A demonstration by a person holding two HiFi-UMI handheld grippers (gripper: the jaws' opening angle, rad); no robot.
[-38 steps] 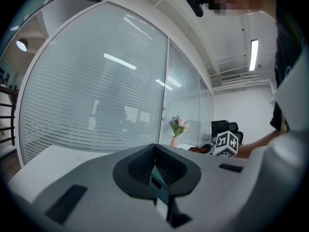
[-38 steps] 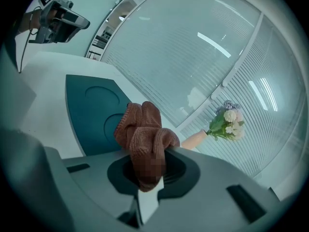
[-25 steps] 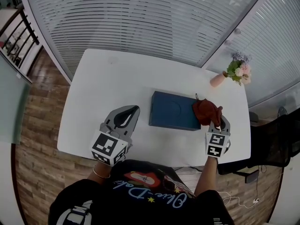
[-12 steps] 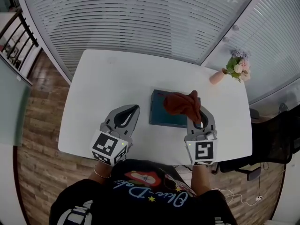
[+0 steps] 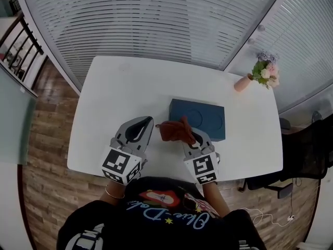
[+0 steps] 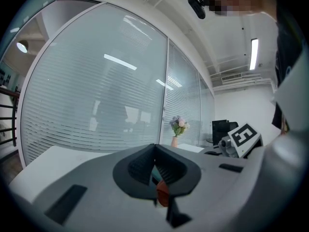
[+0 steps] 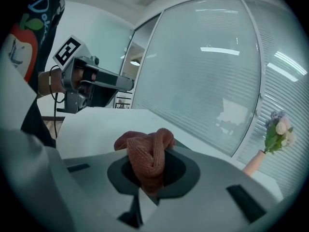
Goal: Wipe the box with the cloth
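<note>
The dark blue box (image 5: 199,119) lies flat on the white table (image 5: 114,87), right of centre. A rust-red knitted cloth (image 5: 173,130) hangs bunched just off the box's front-left corner, with my right gripper (image 5: 188,135) shut on it. In the right gripper view the cloth (image 7: 146,153) fills the space between the jaws and folds over their tips. My left gripper (image 5: 148,121) hovers left of the cloth, its jaws shut with nothing in them. The left gripper view shows its tips (image 6: 154,149) touching, with a bit of the cloth (image 6: 162,193) behind them.
A small vase of flowers (image 5: 261,75) stands at the table's far right corner. Slatted window blinds (image 5: 156,20) run behind the table. A dark office chair (image 5: 312,155) is to the right and wooden floor (image 5: 36,139) to the left.
My right gripper has carried the cloth leftward, from the box's right end across its top to off its front-left corner. The left gripper has stayed put.
</note>
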